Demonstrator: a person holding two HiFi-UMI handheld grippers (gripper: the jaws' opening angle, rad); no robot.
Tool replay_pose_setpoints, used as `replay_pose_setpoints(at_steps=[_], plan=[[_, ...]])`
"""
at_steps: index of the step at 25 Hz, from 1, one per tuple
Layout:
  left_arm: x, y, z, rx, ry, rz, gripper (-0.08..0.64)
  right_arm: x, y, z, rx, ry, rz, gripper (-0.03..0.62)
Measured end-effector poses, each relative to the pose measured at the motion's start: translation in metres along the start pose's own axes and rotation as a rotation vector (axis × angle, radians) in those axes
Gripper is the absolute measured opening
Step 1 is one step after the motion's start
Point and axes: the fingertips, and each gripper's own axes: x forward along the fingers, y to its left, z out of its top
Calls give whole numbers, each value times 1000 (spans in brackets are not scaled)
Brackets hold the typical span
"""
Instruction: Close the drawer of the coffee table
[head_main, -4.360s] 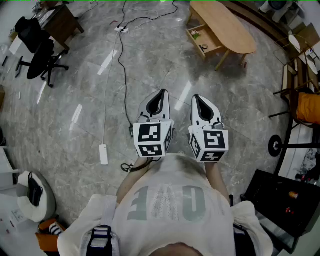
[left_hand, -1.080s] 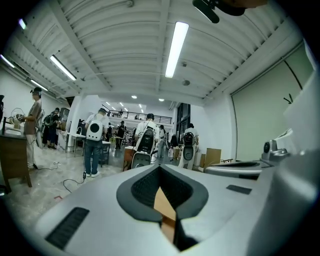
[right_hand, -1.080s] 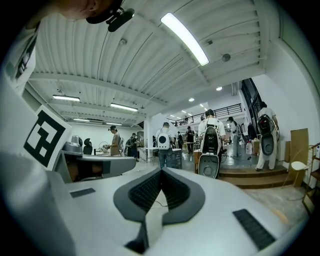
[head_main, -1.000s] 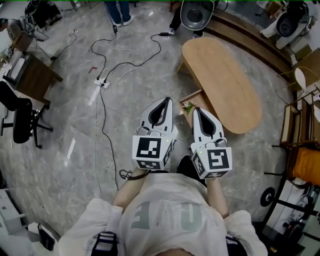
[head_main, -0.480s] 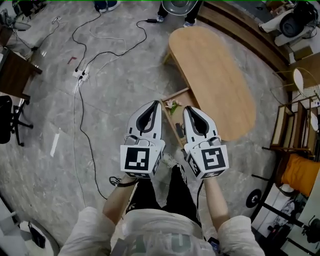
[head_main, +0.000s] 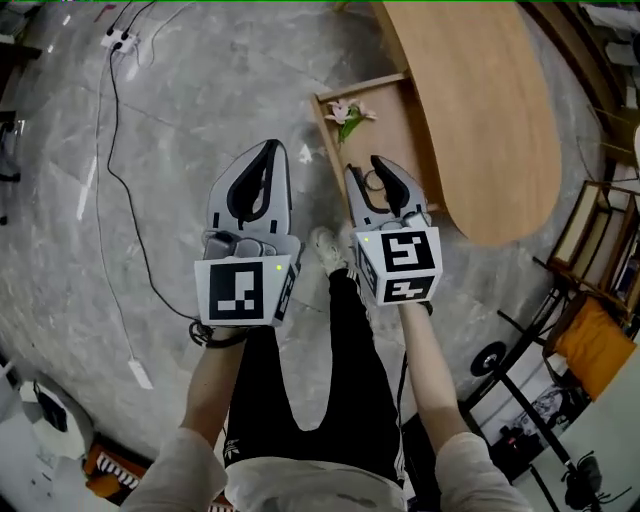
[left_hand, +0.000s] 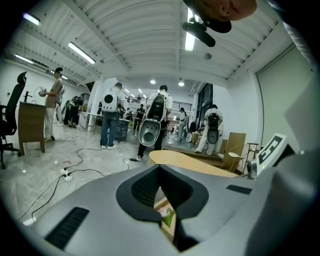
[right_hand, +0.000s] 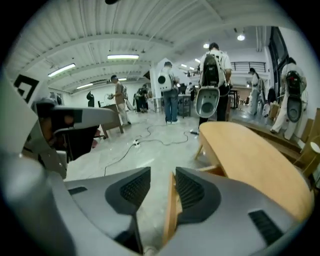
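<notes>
Jaws newly apart astride drawer (head_main: 395, 125), right gripper (head_main: 378, 178)

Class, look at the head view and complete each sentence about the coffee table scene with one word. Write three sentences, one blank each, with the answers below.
1. The drawer of the coffee table stands ____.
2. Inside the drawer lies a pink ____ with green leaves.
3. A dark cable trails across the grey ____.

Missing words: open; flower; floor.
</notes>
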Motion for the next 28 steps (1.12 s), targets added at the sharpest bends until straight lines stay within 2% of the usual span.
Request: replay_pose_setpoints(at_steps=[2, 5, 11, 18, 22, 28], plan=[[-6, 5, -38, -33, 55, 31, 6, 18, 4, -46, 10, 93, 21, 172], [-13, 10, -86, -61, 131, 71, 6, 39, 4, -101, 13, 196, 19, 175], [-13, 9, -130, -62, 200, 72, 6, 79, -4, -170, -9, 337, -14, 175], [-14, 8, -135, -46, 225, 60, 6, 99, 3, -213, -77, 468, -11, 173], [-16, 9, -137, -45, 235, 61, 6, 104, 5, -226, -95, 505, -19, 172], [-17, 15, -145, -48, 257, 70, 6, 111, -1, -227, -119, 502, -75, 94]])
